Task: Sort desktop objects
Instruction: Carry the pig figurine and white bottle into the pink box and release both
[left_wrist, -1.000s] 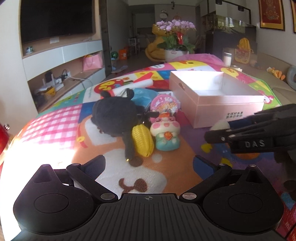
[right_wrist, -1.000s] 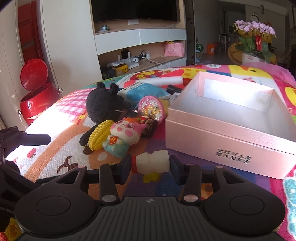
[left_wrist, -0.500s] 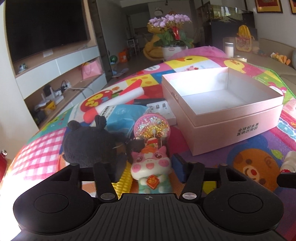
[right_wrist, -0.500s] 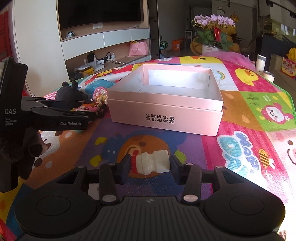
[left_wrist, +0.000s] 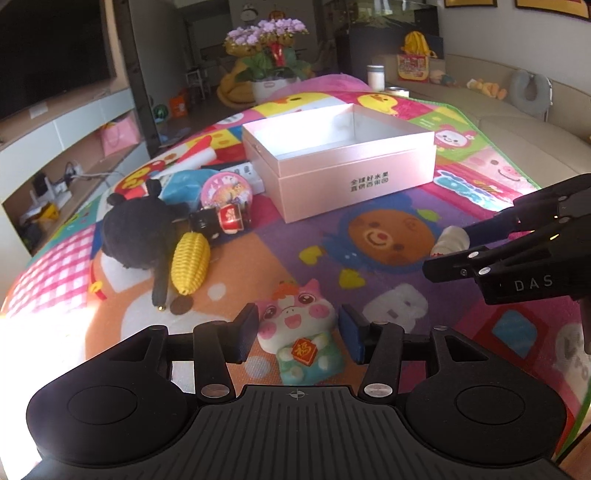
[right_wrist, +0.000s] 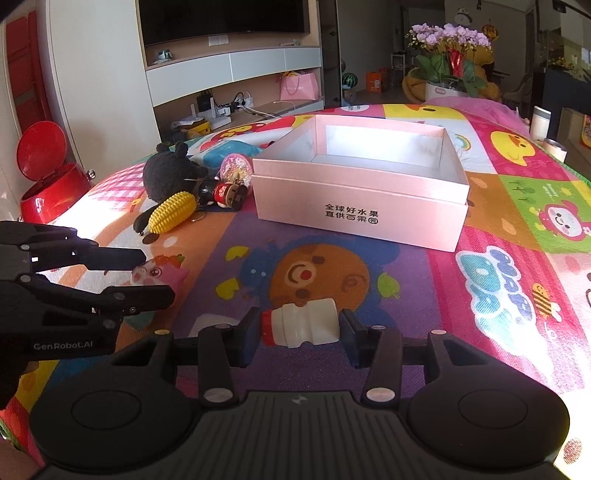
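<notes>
While our left gripper (left_wrist: 298, 332) clamps the squashy pink pig toy (left_wrist: 297, 328) and our right gripper (right_wrist: 297, 334) pinches the small white red-capped plastic bottle (right_wrist: 300, 328) end to end, both hang above the colourful cartoon mat (right_wrist: 498, 295), short of the open pink cardboard box (right_wrist: 360, 218). We judge the smooth bottle could slip out, or the soft pig squirm loose, if we swing fast or clip the box's near wall

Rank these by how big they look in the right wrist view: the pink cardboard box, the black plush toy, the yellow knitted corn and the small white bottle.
1. Pink cardboard box, largest by far.
2. Black plush toy.
3 and 4. Yellow knitted corn and small white bottle look about alike; the bottle, held in the right gripper, sits nearest the camera, so I won't rank them.
</notes>
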